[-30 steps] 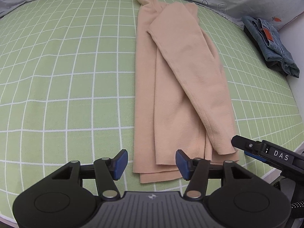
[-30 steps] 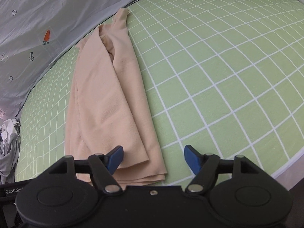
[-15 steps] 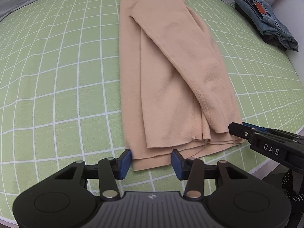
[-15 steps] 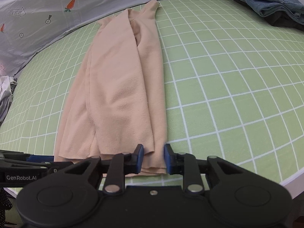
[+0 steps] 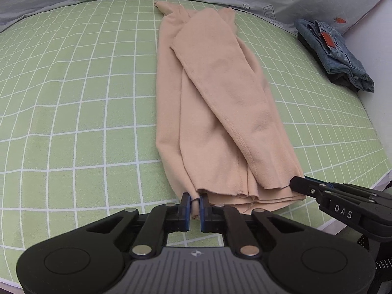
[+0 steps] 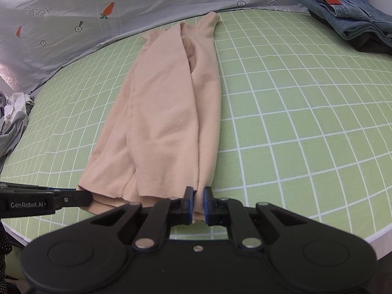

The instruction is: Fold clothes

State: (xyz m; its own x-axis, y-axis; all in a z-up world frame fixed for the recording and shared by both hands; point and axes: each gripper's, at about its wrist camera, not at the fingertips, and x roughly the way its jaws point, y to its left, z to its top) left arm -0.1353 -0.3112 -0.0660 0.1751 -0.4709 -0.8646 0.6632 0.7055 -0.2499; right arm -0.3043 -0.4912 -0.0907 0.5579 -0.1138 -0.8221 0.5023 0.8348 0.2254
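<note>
A peach garment (image 5: 215,103) lies folded lengthwise into a long strip on the green checked sheet (image 5: 73,98), its sleeves laid over the body. My left gripper (image 5: 194,199) is shut on the near left corner of its hem. My right gripper (image 6: 198,197) is shut on the near right corner of the same peach garment (image 6: 169,112). Each gripper shows in the other's view: the right gripper (image 5: 297,183) at the hem's right end, the left gripper (image 6: 85,198) at its left end. The hem edge is lifted slightly at both corners.
Folded blue jeans (image 5: 333,56) over a dark item rest at the far right of the bed, also the jeans (image 6: 348,12) in the right wrist view. A grey patterned cover (image 6: 73,24) lines the far side. Crumpled grey-white clothes (image 6: 12,117) sit far left. The bed's near edge (image 6: 355,235) is just under my grippers.
Both grippers went from wide open to shut, closing on the near corners of the garment's hem. The views shifted slightly as they came down onto the cloth.
</note>
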